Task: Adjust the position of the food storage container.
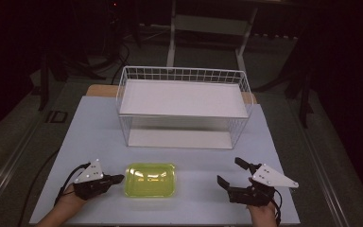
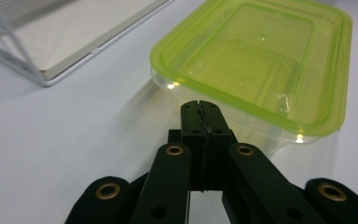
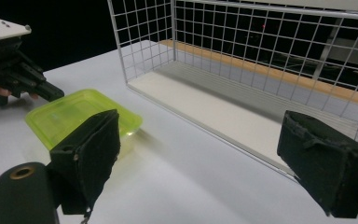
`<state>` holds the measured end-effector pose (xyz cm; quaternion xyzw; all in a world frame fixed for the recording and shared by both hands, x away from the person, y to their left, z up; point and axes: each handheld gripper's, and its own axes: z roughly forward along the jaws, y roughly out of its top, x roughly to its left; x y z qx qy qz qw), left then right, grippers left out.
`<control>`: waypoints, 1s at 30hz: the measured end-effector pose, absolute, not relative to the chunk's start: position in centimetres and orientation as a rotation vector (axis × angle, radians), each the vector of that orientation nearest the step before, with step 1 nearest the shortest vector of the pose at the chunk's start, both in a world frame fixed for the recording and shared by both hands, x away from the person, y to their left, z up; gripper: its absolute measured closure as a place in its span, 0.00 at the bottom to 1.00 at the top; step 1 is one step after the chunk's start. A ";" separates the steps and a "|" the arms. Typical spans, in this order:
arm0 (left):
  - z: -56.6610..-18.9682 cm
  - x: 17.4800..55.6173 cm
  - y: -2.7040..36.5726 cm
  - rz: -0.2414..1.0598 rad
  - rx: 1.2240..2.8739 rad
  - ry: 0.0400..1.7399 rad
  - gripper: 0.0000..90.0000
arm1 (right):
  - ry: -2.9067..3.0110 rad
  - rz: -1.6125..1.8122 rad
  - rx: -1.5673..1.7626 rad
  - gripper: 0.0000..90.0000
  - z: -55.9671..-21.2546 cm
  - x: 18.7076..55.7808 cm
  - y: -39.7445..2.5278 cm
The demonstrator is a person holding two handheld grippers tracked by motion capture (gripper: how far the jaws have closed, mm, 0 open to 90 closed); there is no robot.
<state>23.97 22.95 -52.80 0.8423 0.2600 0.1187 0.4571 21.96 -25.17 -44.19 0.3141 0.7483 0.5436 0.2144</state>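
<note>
Pale counter: light, slippery lidded box just ahead of the closed left hand-held gripper; right hand-held gripper open; grip its rim.

A lidded container lies on the table, just beyond the tips of the left gripper, whose jaws are pressed together beside its near edge; the right gripper sits well apart on the container's other side, jaws spread wide; a wire basket stands farther back, ahead of both grippers and between them.
</note>
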 end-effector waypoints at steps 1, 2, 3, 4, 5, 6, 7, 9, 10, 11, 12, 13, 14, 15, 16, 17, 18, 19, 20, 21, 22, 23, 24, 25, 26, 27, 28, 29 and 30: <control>-52.8 24.0 22.3 0.282 2.082 0.624 1.00 | 2.076 1.508 0.870 0.14 -44.2 22.0 -25.2; -52.8 24.1 22.0 0.279 2.086 0.611 1.00 | 2.077 1.513 0.879 0.14 -44.3 22.0 -25.2; -52.8 24.0 21.8 0.276 2.088 0.605 1.00 | 2.076 1.509 0.880 0.15 -44.3 22.1 -25.3; -52.7 24.1 21.5 0.267 2.085 0.600 1.00 | 2.076 1.507 0.881 0.14 -44.3 22.1 -25.3; -52.7 24.1 21.3 0.267 2.086 0.592 1.00 | 2.077 1.507 0.880 0.14 -44.3 22.1 -25.3; -52.7 24.1 21.2 0.266 2.089 0.588 1.00 | 2.081 1.506 0.883 0.14 -44.4 22.2 -25.3; -52.8 24.1 21.0 0.256 2.086 0.587 1.00 | 2.081 1.506 0.883 0.14 -44.4 22.2 -25.3; -52.8 24.1 20.6 0.253 2.084 0.578 1.00 | 2.082 1.507 0.879 0.14 -44.4 22.2 -25.3; -52.8 24.1 20.3 0.248 2.083 0.577 1.00 | 2.081 1.510 0.879 0.14 -44.4 22.2 -25.3; -52.8 24.2 20.1 0.248 2.084 0.572 1.00 | 2.081 1.508 0.879 0.14 -44.4 22.2 -25.3; -52.8 24.2 19.7 0.237 2.083 0.569 1.00 | 2.080 1.506 0.878 0.14 -44.4 22.2 -25.3; -52.8 24.3 19.5 0.228 2.081 0.565 1.00 | 2.081 1.507 0.877 0.15 -44.4 22.2 -25.3; -52.8 24.3 19.3 0.229 2.081 0.560 1.00 | 2.084 1.505 0.879 0.14 -44.4 22.2 -25.3; -52.8 24.4 19.1 0.224 2.085 0.555 1.00 | 2.086 1.504 0.877 0.14 -44.4 22.3 -25.3; -52.8 24.5 18.9 0.221 2.083 0.553 1.00 | 2.086 1.505 0.878 0.14 -44.5 22.3 -25.3; -52.8 24.5 18.7 0.219 2.085 0.548 1.00 | 2.088 1.504 0.879 0.14 -44.5 22.3 -25.3; -52.8 24.6 18.6 0.213 2.083 0.546 1.00 | 2.090 1.500 0.877 0.14 -44.5 22.3 -25.3; -52.8 24.6 18.4 0.211 2.084 0.542 1.00 | 2.092 1.498 0.878 0.14 -44.6 22.4 -25.3; -52.9 24.7 18.2 0.207 2.080 0.541 1.00 | 2.094 1.499 0.877 0.14 -44.6 22.4 -25.3; -52.8 24.7 18.1 0.204 2.083 0.537 1.00 | 2.096 1.499 0.876 0.14 -44.6 22.4 -25.3; -52.8 24.8 18.0 0.204 2.084 0.537 1.00 | 2.097 1.497 0.873 0.14 -44.6 22.4 -25.2; -52.8 24.8 17.8 0.198 2.082 0.537 1.00 | 2.096 1.497 0.874 0.14 -44.6 22.4 -25.3; -52.8 24.9 17.6 0.198 2.083 0.535 1.00 | 2.097 1.497 0.874 0.14 -44.6 22.4 -25.3; -52.8 24.9 17.5 0.195 2.082 0.534 1.00 | 2.098 1.496 0.874 0.14 -44.6 22.4 -25.2; -52.9 25.0 17.3 0.190 2.080 0.532 1.00 | 2.100 1.494 0.872 0.14 -44.6 22.4 -25.2; -52.9 25.0 17.1 0.191 2.080 0.529 1.00 | 2.101 1.495 0.871 0.14 -44.6 22.4 -25.2; -52.9 25.1 16.9 0.183 2.077 0.529 1.00 | 2.101 1.494 0.871 0.15 -44.6 22.4 -25.2; -52.9 25.2 16.8 0.182 2.079 0.524 1.00 | 2.101 1.492 0.870 0.15 -44.6 22.4 -25.2; -52.9 25.2 16.6 0.182 2.076 0.522 1.00 | 2.100 1.493 0.870 0.15 -44.6 22.4 -25.2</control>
